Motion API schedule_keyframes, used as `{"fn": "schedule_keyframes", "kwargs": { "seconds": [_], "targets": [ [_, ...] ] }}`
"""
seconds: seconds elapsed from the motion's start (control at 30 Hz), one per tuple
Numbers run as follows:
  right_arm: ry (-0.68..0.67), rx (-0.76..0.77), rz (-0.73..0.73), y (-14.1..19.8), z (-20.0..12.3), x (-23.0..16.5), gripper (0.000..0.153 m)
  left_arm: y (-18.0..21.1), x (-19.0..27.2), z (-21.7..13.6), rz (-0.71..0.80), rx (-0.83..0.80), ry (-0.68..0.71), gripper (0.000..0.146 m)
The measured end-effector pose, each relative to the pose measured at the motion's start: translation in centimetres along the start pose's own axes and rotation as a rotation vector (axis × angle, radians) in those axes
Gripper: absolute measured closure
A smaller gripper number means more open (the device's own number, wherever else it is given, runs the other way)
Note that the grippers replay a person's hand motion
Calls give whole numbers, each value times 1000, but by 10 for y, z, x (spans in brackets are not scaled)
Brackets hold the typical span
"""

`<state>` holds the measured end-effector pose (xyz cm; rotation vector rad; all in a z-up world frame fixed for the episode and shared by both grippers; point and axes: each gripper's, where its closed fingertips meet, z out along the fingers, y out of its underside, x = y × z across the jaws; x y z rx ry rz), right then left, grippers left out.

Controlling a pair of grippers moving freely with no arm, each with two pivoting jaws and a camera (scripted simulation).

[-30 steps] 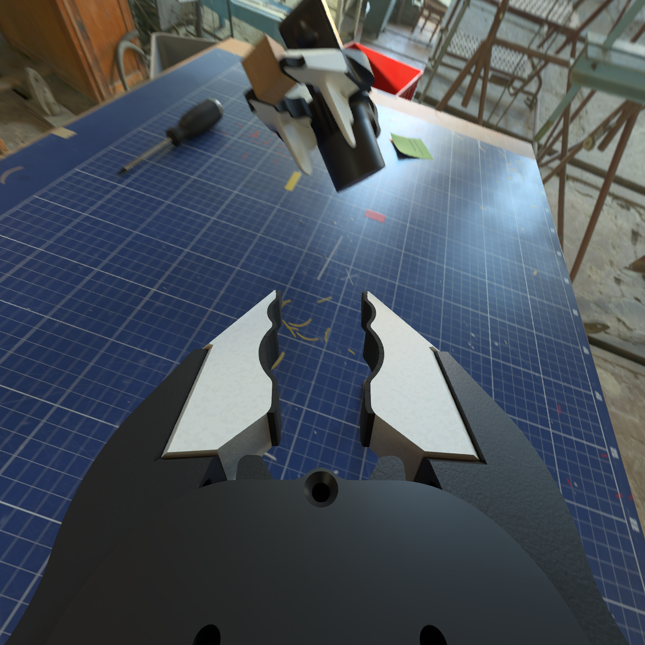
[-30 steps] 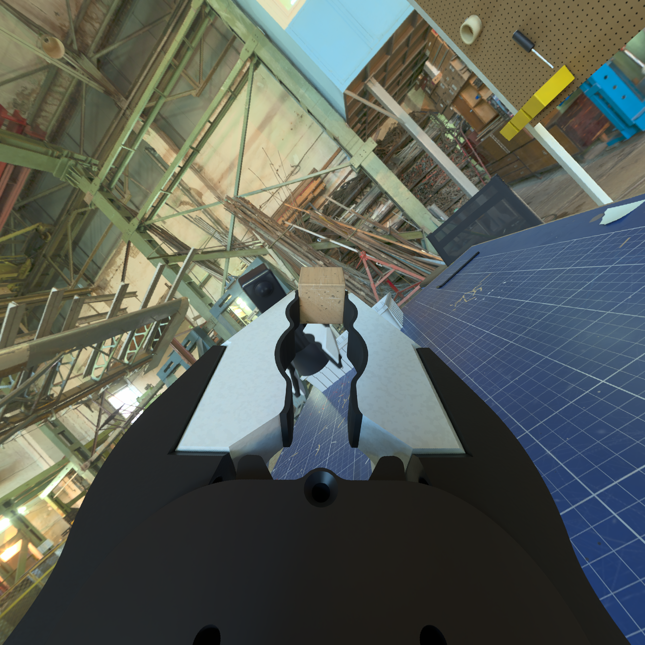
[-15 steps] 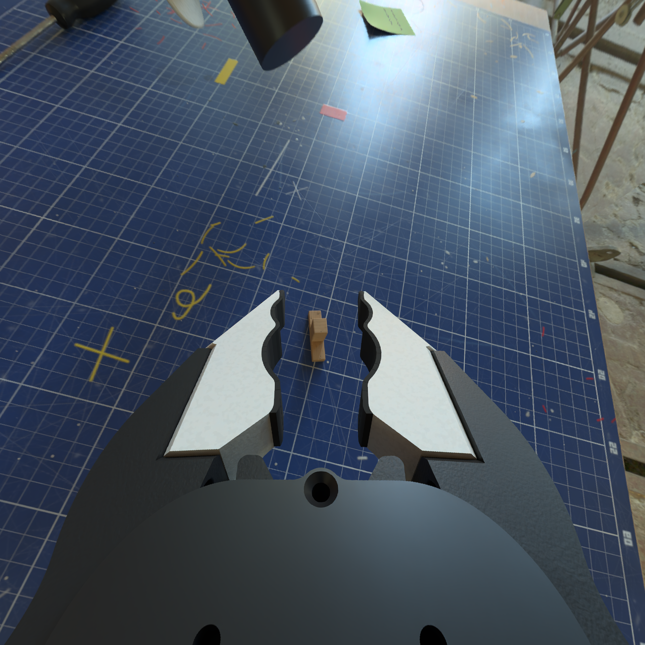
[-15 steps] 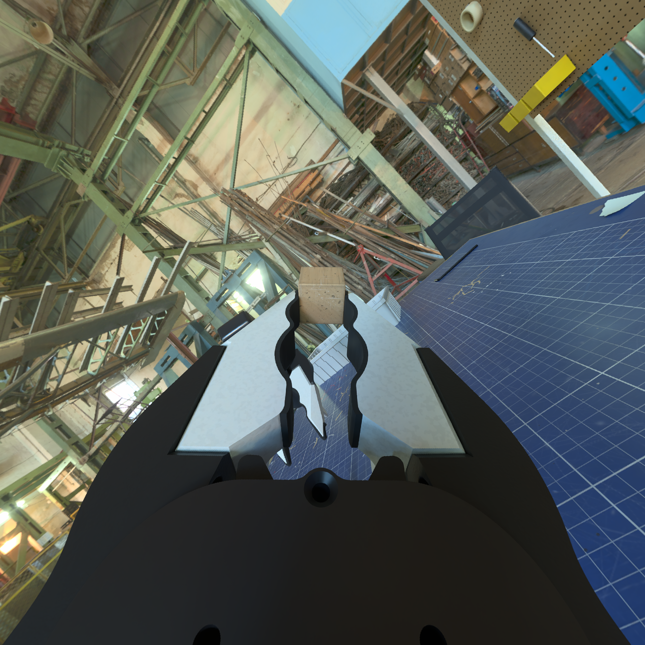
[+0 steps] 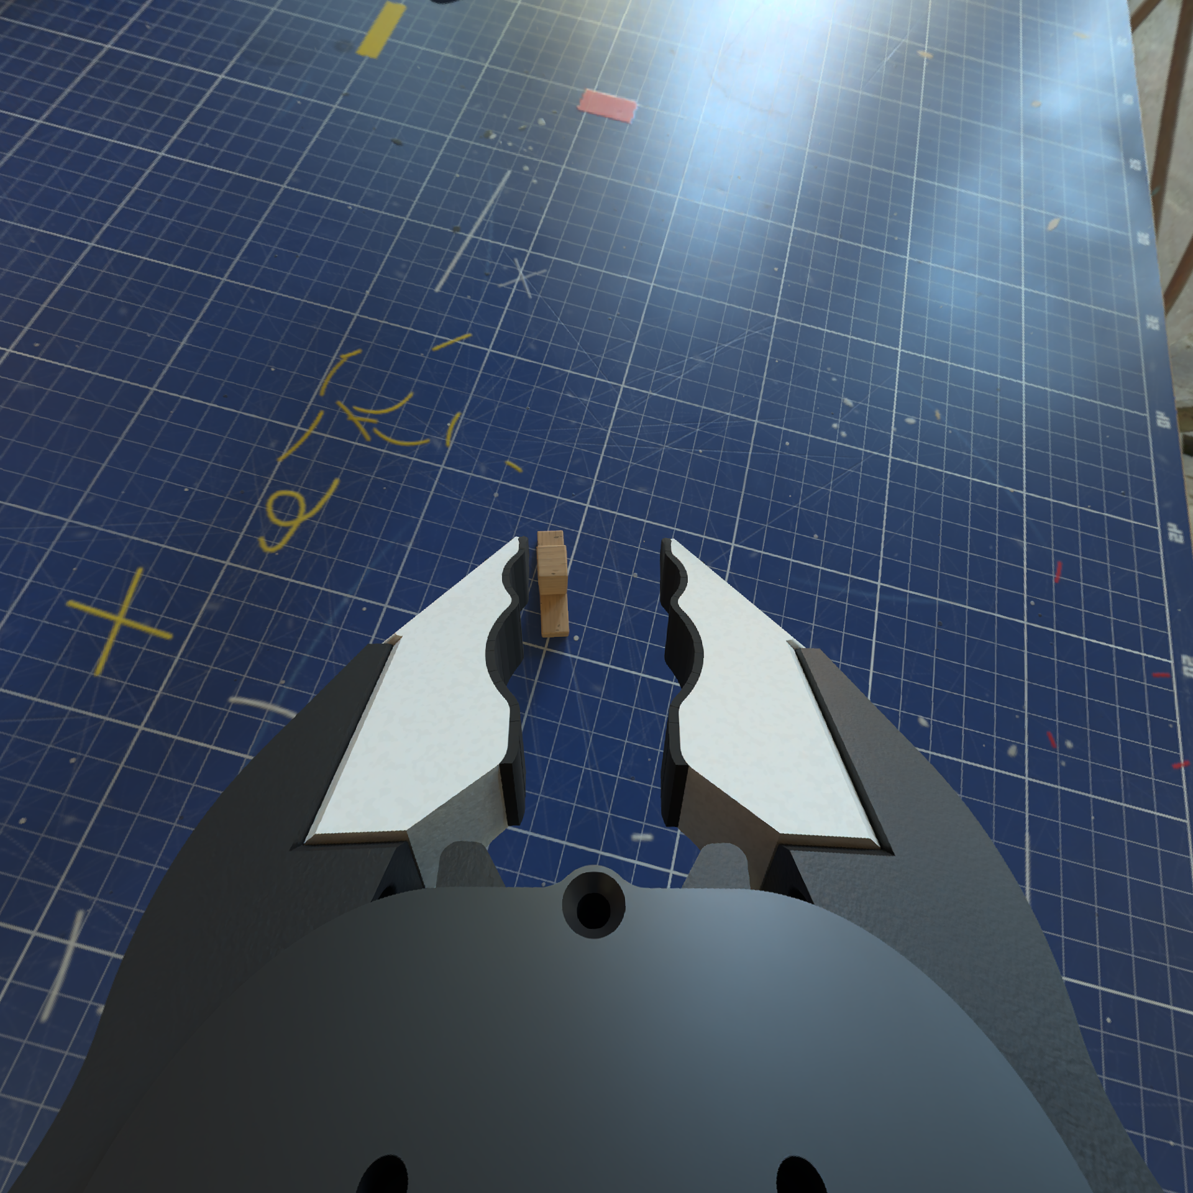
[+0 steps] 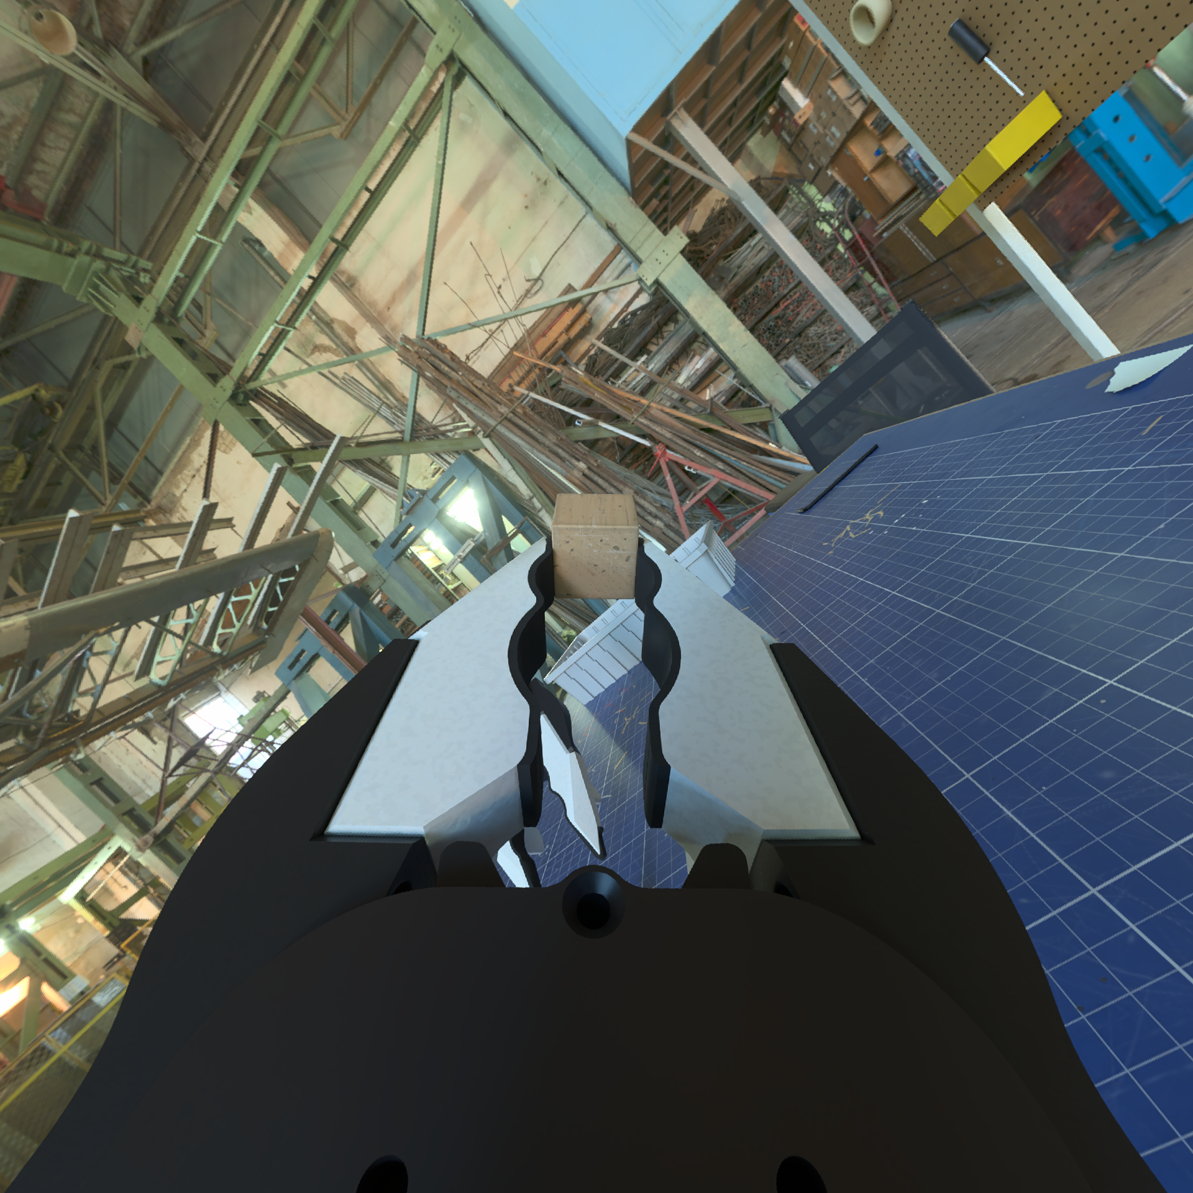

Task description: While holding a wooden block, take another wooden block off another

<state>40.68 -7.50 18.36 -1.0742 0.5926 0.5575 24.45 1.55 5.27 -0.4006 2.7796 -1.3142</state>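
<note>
In the left wrist view a small stack of two light wooden blocks [image 5: 552,584] stands on the blue cutting mat [image 5: 839,452], the upper block shifted a little on the lower one. My left gripper [image 5: 591,549] is open and empty above the mat; the stack shows just beside its left fingertip [image 5: 513,561], inside the gap. In the right wrist view my right gripper [image 6: 595,549] is shut on a wooden cube [image 6: 595,545] at its fingertips and holds it up in the air, tilted away from the mat. The left gripper's white fingers [image 6: 571,774] show through the gap below.
Yellow pen marks [image 5: 361,426], a yellow tape strip [image 5: 381,29] and a red tape strip [image 5: 607,105] lie on the mat. The mat's right edge [image 5: 1162,323] is near. In the right wrist view a white bin [image 6: 700,555], a dark crate [image 6: 884,394] and a pegboard [image 6: 1007,77] stand beyond the mat.
My left gripper has tipped down and moved toward the mat; the block stack came into view and now sits nearer its left finger. The right gripper still holds its cube, almost unmoved.
</note>
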Motion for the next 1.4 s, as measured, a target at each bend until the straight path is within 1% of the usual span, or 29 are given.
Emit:
{"fn": "schedule_keyframes", "kwargs": {
  "seconds": [0.1, 0.23, 0.4, 0.47, 0.57, 0.67, 0.8, 1.0, 1.27, 1.4],
  "targets": [
    [0, -5, 4, 2, 1, 1, 129, 2, 3, 6, 4, -9, 4, 107],
    [6, -13, 7, 5, 2, 3, 129, 5, -7, 9, 31, -42, -67, 110],
    [7, -16, 5, 5, 2, 3, 129, 14, -14, 15, -35, -71, -91, 116],
    [1, -13, 11, 5, 3, 2, 129, 19, -16, 20, -56, -86, -88, 119],
    [-8, -13, 15, 5, 3, 1, 129, 21, -16, 27, -42, -81, -77, 136],
    [-19, -8, 25, 5, 3, 0, 129, 19, -18, 28, -17, -79, -80, 136],
    [-24, -9, 30, 5, 4, -1, 129, 5, -23, 21, 28, -31, -106, 136],
    [-26, -13, 42, 8, 6, 1, 129, -33, -41, -5, 149, 51, -163, 136],
    [-17, -1, 61, 7, 12, 6, 129, -74, -76, -27, 301, 114, -247, 136],
    [12, 40, 82, 1, 17, 12, 129, -96, -95, -35, 383, 152, -281, 136]
  ]
}}
